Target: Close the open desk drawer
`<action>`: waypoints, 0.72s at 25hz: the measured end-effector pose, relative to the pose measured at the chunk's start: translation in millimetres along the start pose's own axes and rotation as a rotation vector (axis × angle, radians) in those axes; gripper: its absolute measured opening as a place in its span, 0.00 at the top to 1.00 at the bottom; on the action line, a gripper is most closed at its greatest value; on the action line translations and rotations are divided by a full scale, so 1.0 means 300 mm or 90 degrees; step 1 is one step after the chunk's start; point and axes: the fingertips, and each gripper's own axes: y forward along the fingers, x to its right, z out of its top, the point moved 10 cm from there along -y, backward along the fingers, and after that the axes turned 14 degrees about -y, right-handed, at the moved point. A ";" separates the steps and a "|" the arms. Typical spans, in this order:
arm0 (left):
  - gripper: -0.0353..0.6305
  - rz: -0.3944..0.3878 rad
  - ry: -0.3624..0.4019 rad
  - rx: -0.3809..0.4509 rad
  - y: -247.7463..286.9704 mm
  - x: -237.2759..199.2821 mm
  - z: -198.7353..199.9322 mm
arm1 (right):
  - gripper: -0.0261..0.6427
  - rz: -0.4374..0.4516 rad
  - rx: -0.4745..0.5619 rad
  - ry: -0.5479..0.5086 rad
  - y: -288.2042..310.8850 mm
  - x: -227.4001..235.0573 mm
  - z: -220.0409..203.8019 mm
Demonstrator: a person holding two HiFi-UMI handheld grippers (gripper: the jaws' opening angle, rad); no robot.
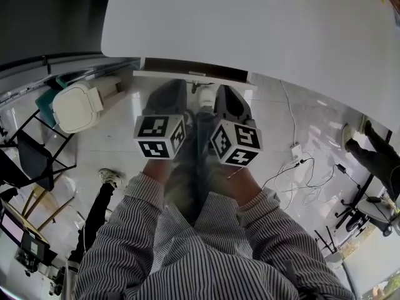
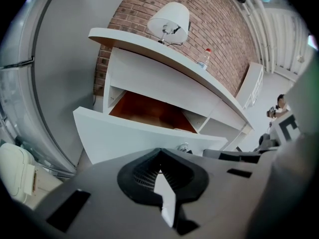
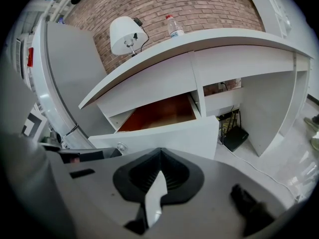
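With left claw (image 2: 159, 152) and right claw (image 3: 159, 152) shut, empty, likely best to push the flat front of the stiff drawer (image 2: 144, 136).

The white desk's (image 3: 199, 41) curved top carries a white lamp (image 3: 125, 34) and, near it, a clear bottle (image 3: 173, 27).

The white desk drawer (image 3: 164, 133), brown-lined inside, stands pulled fully open.
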 end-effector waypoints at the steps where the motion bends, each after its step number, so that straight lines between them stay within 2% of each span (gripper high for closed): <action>1: 0.93 -0.002 -0.001 0.001 0.006 0.000 0.006 | 0.94 0.000 0.001 -0.002 0.005 0.003 0.006; 18: 0.93 -0.011 -0.007 0.004 0.085 0.009 0.111 | 0.94 0.003 0.026 -0.033 0.084 0.044 0.093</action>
